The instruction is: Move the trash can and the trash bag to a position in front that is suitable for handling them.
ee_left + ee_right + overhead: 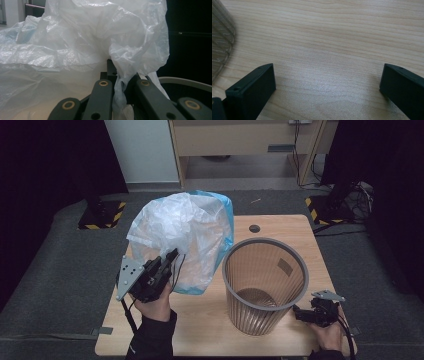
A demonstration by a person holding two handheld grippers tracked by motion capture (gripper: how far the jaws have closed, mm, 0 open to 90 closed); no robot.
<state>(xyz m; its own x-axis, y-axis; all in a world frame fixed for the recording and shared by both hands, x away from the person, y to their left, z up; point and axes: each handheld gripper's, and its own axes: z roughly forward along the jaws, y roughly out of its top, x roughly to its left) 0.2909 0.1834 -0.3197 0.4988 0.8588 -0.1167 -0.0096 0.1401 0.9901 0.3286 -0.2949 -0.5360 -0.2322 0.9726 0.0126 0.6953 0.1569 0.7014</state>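
Holding a big crinkly plastic bag [182, 237] up off the tabletop [210, 330], my left hand-held gripper [170, 260] has its two black jaws squeezed tight on a fold of it. From the left gripper view I can see that thin fold of the bag [117, 90] pinched right between the jaws, and the rest puffs up above them, white with a bit of blue at the edges. From the high view the bag hangs over the left half of the tabletop, and its right side comes close to the bin.

That grey see-through bin [264, 285] stands upright in the middle of the tabletop, with its open top facing up. I can see its ribbed wall [220, 40] at the left edge of the right gripper view.

My right hand-held gripper [300, 312] sits low by the bottom right of the bin, pointing toward it. Its jaws are spread wide apart, with nothing between them but bare wood [329, 62]. It is near the bin, but I cannot tell if it touches it.
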